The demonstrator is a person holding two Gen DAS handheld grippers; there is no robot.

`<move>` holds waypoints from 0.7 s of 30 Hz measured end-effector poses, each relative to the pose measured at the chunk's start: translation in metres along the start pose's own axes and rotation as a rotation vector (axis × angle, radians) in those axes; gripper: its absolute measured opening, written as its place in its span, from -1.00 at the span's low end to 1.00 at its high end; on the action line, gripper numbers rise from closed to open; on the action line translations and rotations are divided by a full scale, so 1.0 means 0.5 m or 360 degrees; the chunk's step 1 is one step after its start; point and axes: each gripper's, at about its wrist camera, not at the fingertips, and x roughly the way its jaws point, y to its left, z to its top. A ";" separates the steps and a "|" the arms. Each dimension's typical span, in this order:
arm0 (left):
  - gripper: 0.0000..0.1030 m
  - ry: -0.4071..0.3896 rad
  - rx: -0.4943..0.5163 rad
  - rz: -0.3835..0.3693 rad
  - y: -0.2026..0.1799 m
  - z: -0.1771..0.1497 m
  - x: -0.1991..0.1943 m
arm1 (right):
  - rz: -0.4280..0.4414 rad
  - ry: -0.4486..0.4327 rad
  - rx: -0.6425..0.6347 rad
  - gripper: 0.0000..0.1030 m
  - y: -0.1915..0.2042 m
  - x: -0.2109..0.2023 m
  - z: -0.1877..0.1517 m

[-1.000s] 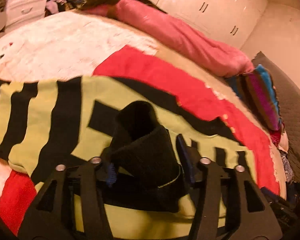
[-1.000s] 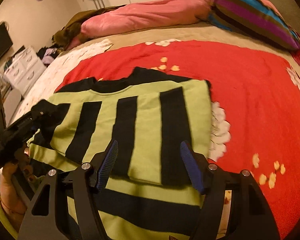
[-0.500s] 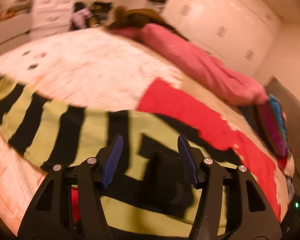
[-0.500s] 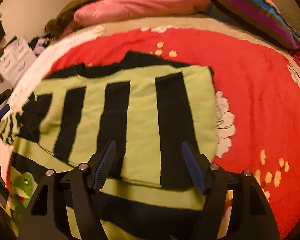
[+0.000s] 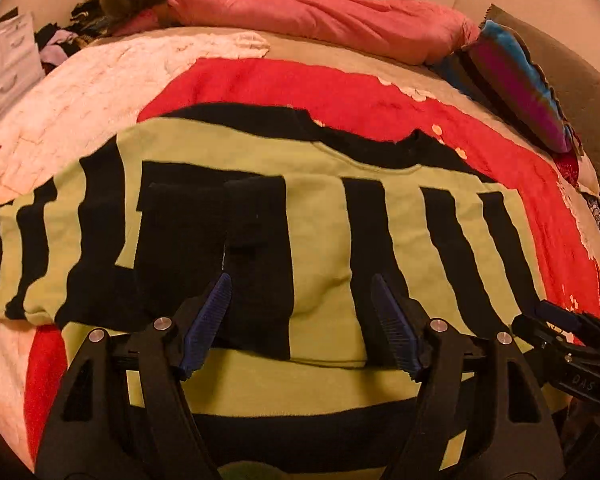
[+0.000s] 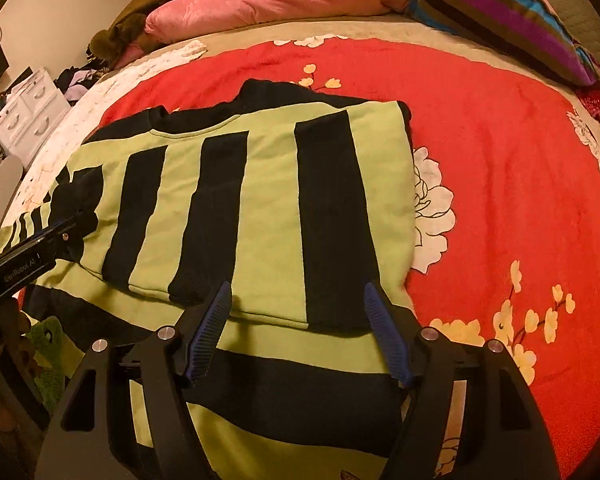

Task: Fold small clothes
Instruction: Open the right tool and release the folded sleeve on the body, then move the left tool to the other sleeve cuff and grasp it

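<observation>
A lime-green sweater with black stripes [image 5: 324, 216] lies flat on the red floral blanket [image 5: 340, 92], both sleeves folded in over the body. Its black cuff [image 5: 216, 216] rests on the left part of the body. My left gripper [image 5: 300, 304] is open and empty, just above the sweater's near part. The sweater also shows in the right wrist view [image 6: 268, 184]. My right gripper [image 6: 296, 308] is open and empty over the folded sleeve's near edge. The left gripper also shows in the right wrist view [image 6: 66, 232] at the sweater's left side.
A pink duvet [image 5: 320, 12] and a striped pillow [image 5: 516, 80] lie at the bed's far side. A white drawer unit [image 6: 28, 108] and a clothes pile stand beyond the left edge. A green frog-print item [image 6: 48, 344] lies at the near left.
My left gripper let go of the black cuff, opened and pulled back. The left sleeve now lies folded flat across the body. My right gripper stayed open, nearly still.
</observation>
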 end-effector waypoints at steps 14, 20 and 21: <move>0.82 -0.0234 -0.0131 0.0065 0.057 0.042 -0.106 | 0.0063 -0.0157 0.0041 0.73 0.014 -0.100 0.022; 0.82 -0.0308 -0.0302 0.0168 0.148 0.040 -0.150 | 0.0118 -0.0214 -0.0042 0.73 0.084 -0.128 0.041; 0.82 -0.0321 -0.0339 0.0186 0.168 0.038 -0.157 | 0.0131 -0.0218 -0.0062 0.73 0.098 -0.129 0.043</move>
